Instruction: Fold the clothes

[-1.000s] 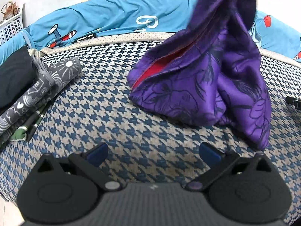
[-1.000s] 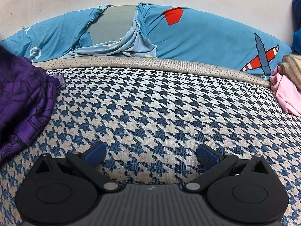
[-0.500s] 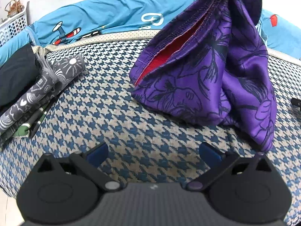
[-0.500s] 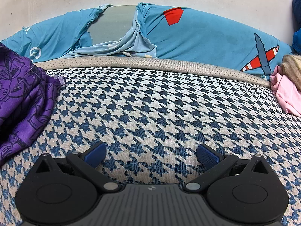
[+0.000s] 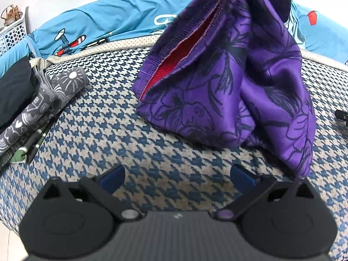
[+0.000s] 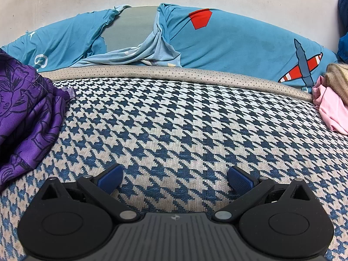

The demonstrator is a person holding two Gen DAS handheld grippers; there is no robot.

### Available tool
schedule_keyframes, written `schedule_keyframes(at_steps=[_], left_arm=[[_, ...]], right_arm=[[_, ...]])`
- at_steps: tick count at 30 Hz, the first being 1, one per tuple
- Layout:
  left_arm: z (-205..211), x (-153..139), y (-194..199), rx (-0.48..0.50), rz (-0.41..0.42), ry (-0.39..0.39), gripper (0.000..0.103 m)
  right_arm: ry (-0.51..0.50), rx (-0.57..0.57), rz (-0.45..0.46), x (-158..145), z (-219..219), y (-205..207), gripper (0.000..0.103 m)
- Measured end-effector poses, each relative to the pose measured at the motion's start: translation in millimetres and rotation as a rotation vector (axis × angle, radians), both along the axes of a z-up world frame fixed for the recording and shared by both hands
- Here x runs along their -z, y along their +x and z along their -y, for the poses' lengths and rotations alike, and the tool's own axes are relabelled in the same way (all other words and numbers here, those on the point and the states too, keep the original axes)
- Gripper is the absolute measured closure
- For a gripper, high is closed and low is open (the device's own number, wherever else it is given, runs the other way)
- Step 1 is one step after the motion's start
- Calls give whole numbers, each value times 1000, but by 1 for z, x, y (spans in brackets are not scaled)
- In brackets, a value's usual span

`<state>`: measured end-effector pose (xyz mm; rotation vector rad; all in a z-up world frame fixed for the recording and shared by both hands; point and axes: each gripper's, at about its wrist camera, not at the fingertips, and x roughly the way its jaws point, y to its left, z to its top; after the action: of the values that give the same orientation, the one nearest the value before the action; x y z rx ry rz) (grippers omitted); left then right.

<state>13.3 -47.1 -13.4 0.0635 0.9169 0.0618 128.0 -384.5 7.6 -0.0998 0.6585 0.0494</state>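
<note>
Left gripper (image 5: pixel 177 175) sits low in its frame, fingers spread wide, blue pads (image 5: pixel 112 175) bare, nothing between them, only the houndstooth cover (image 5: pixel 104 130) beneath. The purple garment (image 5: pixel 228 82) fills the upper right of this view, hanging down from the top edge, red lining showing in an open hem; what holds it up is out of frame. Its lower folds bunch on the cover, and one hanging corner comes down just beside the right finger; contact cannot be told.

At the left edge lie rolled grey patterned clothes (image 5: pixel 43 100) beside a dark item (image 5: pixel 13 87).

Right gripper (image 6: pixel 175 178) is also spread wide and empty, above bare cover (image 6: pixel 184 119). The purple garment (image 6: pixel 26 113) shows at the left edge of this frame, well clear of the fingers. A pink cloth (image 6: pixel 332 108) lies at the right edge, and a blue printed sheet (image 6: pixel 228 43) runs along the back.
</note>
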Motion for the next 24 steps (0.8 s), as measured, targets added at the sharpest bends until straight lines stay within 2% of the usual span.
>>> schedule_keyframes(at_steps=[14,20,24], left_arm=[[18,11,1,13,-6,32,0],[23,12,-12,22,-2,19,0],[18,15,-23,-30,-20,-23,0]], right_arm=[[-2,1,0,0,0,-1,0],[-10,-12,-26,-4,-1,-11,0],[-14,-16,-62,-7,-5,-17,0]])
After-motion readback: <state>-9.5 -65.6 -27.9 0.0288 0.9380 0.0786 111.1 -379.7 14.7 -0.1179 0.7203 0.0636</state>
